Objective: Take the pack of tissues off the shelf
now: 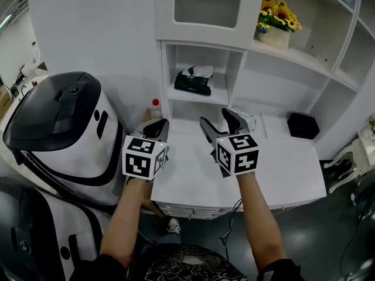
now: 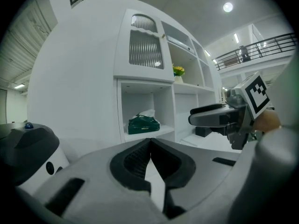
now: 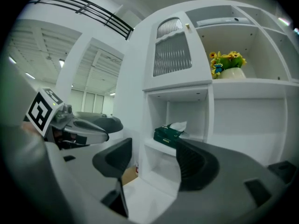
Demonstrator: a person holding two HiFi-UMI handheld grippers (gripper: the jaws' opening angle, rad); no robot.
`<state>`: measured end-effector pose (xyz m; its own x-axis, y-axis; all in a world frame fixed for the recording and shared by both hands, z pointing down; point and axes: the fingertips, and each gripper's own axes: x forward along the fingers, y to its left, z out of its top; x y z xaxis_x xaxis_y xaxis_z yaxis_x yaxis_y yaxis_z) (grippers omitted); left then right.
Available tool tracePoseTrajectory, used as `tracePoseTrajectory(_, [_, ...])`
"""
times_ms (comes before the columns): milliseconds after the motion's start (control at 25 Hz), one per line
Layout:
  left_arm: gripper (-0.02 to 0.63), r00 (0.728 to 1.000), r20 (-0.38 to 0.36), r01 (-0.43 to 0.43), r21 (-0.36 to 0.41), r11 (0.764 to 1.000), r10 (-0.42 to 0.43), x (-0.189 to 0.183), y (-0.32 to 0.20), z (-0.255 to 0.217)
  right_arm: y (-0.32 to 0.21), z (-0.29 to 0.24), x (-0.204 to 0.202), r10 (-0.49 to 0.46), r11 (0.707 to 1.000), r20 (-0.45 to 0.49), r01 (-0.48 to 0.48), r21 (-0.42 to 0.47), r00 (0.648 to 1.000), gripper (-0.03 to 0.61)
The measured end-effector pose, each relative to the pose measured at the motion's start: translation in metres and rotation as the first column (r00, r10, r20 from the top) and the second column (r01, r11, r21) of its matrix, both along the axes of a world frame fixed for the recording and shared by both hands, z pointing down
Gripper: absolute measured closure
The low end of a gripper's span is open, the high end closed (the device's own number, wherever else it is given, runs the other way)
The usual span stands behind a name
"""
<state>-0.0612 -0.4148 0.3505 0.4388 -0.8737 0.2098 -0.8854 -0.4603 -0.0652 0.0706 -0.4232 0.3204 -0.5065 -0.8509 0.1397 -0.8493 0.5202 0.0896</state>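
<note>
A dark green pack of tissues (image 1: 193, 82) with a white tissue sticking out lies on a small shelf (image 1: 214, 98) inside a narrow white cubby. It also shows as the green pack (image 2: 143, 123) in the left gripper view and the green pack (image 3: 169, 134) in the right gripper view. My left gripper (image 1: 155, 127) hovers over the white counter, below and left of the cubby, jaws closed together, holding nothing. My right gripper (image 1: 218, 122) hangs just below the cubby with its jaws spread apart and nothing between them.
The white counter (image 1: 293, 163) runs under the shelving. A black box (image 1: 303, 125) sits at its right, papers (image 1: 243, 117) near the middle, a small red-capped bottle (image 1: 155, 105) at left. A pot of yellow flowers (image 1: 278, 22) stands on an upper shelf. A large white and black machine (image 1: 58, 133) is at left.
</note>
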Motion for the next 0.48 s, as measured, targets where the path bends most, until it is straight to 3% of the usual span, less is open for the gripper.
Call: tracePoseTrajectory(480, [0.604, 0.998, -0.011, -0.064, -0.02, 0.998, 0.064, -0.019, -0.099, 0.002, -0.105, 0.002, -0.027, 0.034, 0.999, -0.101, -0.037, -0.026, 0.994, 0.298])
